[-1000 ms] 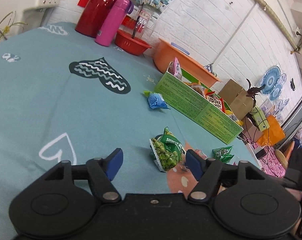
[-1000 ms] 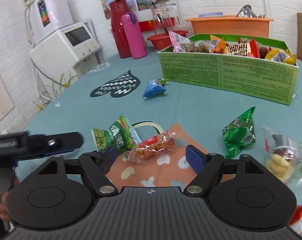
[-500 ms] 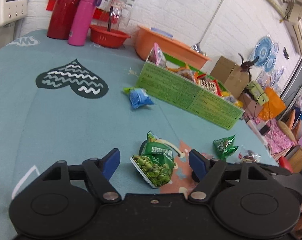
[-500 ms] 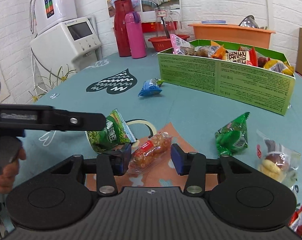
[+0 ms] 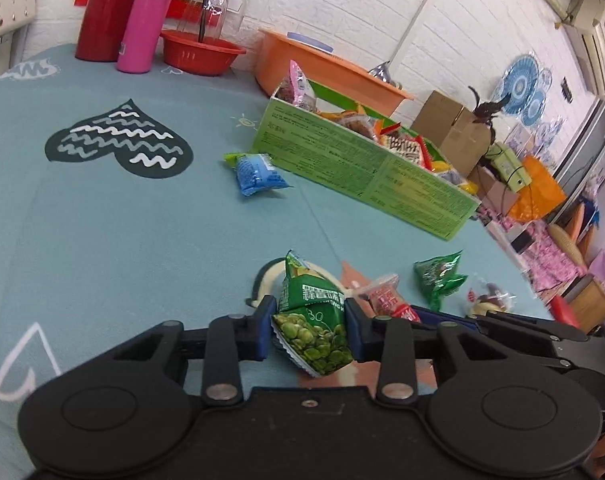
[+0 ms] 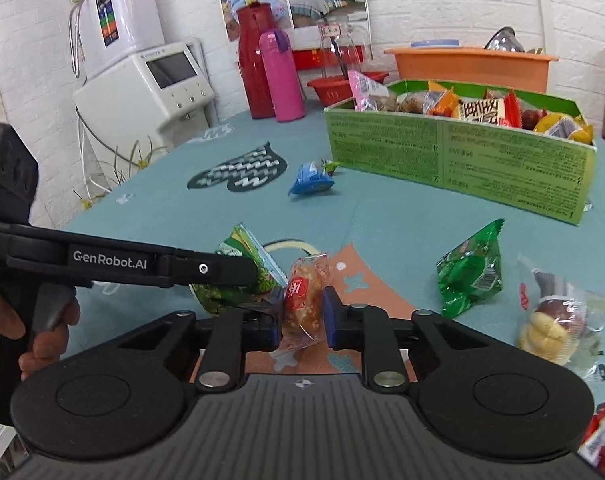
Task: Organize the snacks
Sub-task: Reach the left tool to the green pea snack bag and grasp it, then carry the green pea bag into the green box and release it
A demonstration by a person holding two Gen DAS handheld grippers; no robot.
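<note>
A green pea packet (image 5: 314, 320) lies on the teal tablecloth between the blue pads of my left gripper (image 5: 308, 330). Its jaws are closing and both pads touch the packet's sides. My right gripper (image 6: 302, 316) is shut on a clear snack packet with a red label (image 6: 302, 296), held upright. In the right wrist view the left gripper (image 6: 238, 268) reaches in from the left over the pea packet (image 6: 238, 248). A long green box (image 6: 454, 160) full of snacks stands behind. Loose on the cloth are a blue packet (image 6: 312, 178), a green foil packet (image 6: 470, 270) and a clear cookie packet (image 6: 550, 312).
At the back stand a red thermos (image 5: 106, 12), a pink bottle (image 5: 146, 20), a red basin (image 5: 200, 50) and an orange basin (image 5: 326, 72). A white appliance (image 6: 142, 92) sits past the table's left edge. A person's hand (image 6: 42, 344) holds the left gripper's handle.
Both pairs of jaws have closed in: the left onto the pea packet after sliding up around it, the right onto the red-label packet, which now stands upright between its pads.
</note>
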